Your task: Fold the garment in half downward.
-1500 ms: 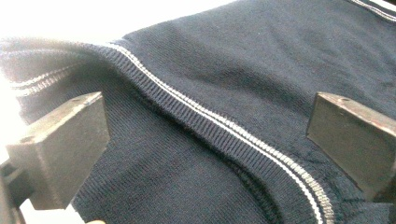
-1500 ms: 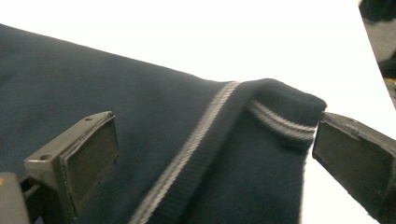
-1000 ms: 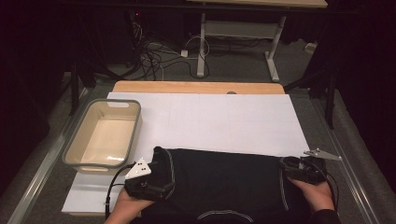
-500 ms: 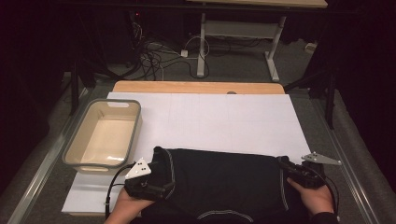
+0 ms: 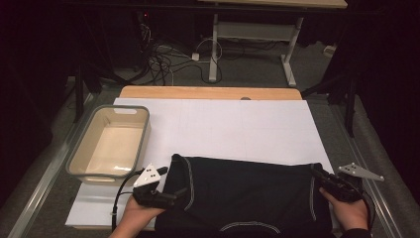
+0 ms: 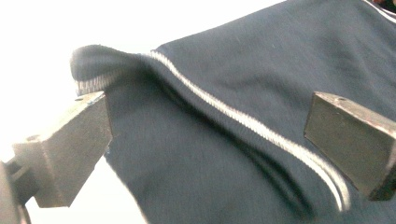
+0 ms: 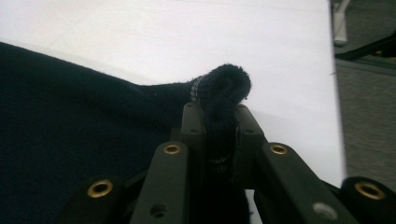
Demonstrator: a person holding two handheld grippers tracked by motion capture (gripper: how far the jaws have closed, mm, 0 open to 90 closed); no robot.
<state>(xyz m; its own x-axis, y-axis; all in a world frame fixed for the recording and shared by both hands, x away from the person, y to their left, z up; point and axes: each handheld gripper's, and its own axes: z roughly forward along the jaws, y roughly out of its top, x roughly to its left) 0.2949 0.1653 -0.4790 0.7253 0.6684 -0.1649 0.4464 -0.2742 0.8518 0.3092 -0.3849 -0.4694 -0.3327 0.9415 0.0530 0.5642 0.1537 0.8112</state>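
A black garment [image 5: 247, 191] with pale stitched seams lies flat on the near half of the white table sheet [image 5: 233, 129]. My left gripper [image 5: 171, 194] sits at its left edge and is open. In the left gripper view the jaws stand wide apart over the garment [image 6: 224, 140], with a pale seam [image 6: 243, 123] running between them. My right gripper [image 5: 322, 179] is at the garment's far right corner and shut on it. The right gripper view shows a bunched fold of the garment [image 7: 223, 86] pinched between the jaws of my right gripper [image 7: 219, 116].
An empty beige tub [image 5: 110, 144] stands on the left side of the sheet. A wooden strip [image 5: 210, 92] runs along the table's far edge. Behind it are cables and a desk frame [image 5: 247, 34] on the floor.
The right gripper has drawn the garment's right corner outward to the right. The left gripper has hardly moved.
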